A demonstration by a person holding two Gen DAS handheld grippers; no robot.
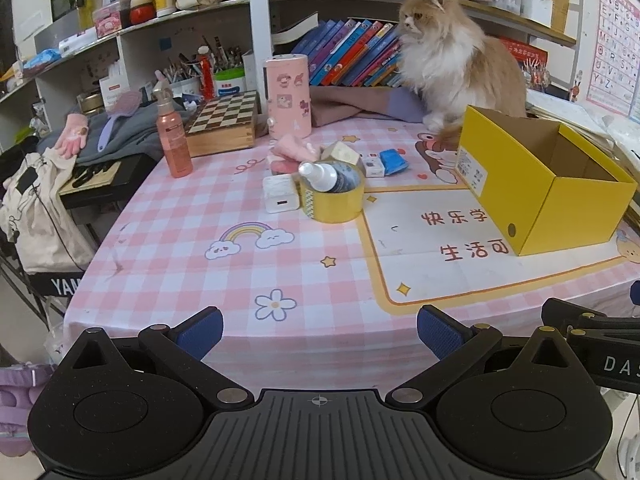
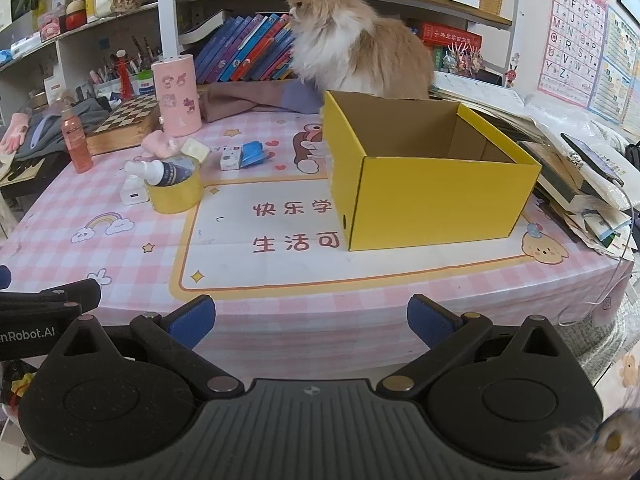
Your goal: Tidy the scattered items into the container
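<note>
An empty yellow cardboard box stands open on the right of the table. Left of it lies a cluster: a yellow tape roll with a small spray bottle resting on it, a white charger, a pink soft item, a cream block, a small white box and a blue packet. My left gripper and right gripper are both open and empty at the table's near edge.
A fluffy cat sits behind the box. A pink canister, a chessboard box, and an orange bottle stand at the back left. Books and papers are stacked right of the box.
</note>
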